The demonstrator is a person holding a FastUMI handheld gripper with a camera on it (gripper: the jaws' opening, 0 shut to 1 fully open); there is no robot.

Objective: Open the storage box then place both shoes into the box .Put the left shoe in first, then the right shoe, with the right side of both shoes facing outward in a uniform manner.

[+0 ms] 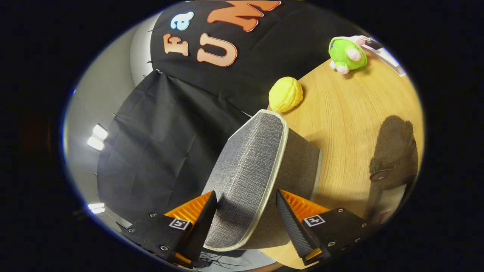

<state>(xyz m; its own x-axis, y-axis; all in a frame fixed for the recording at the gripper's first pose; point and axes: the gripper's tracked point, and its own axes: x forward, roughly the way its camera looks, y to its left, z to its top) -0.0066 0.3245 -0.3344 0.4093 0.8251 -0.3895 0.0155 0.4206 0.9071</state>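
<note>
One grey fabric storage box lid (251,170) sits between the fingers of the tool (245,211), pinched at its piped edge, long axis running away from the fingers. Box interior hidden. Brown shoe (393,151) lies nearby on the wooden worktop (340,113); yellow ball (286,93) and green plush (346,54) beyond.

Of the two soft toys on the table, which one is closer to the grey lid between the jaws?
The yellow round toy: it sits just beyond the grey lid. The green toy lies farther off on the table.
</note>
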